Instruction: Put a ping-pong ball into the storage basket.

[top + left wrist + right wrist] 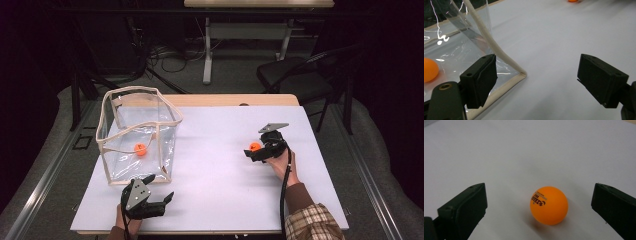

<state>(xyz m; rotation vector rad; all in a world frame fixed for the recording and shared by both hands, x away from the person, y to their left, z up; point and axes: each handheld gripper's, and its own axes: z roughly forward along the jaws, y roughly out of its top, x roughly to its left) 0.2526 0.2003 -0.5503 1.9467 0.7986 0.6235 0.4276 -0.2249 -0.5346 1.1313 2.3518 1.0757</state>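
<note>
Figure: two grippers at a white table (pixel 225 150), with a clear bag and two orange balls. We see the right gripper (pixel 539 207) brought low over the table with its jaws spread wide — one to either side of an orange ball (pixel 549 205), neither touching it. The ball rests on the table surface, right of centre in the high view (pixel 255 146), its printed mark turned toward the gripper's camera. We judge this straddling pose to be the set-up for a pinch: the jaws need only close to take the ball at its widest part.

The left gripper (pixel 536 82) is likewise open and holds nothing. It sits at the near corner of the clear bag (pixel 137 132), one jaw just beside the cloth-trimmed edge (pixel 499 52) — placed, we suppose, to steady the soft bag. A second orange ball (pixel 141 149) already lies inside the bag, whose open top faces upward to receive a drop from above.
</note>
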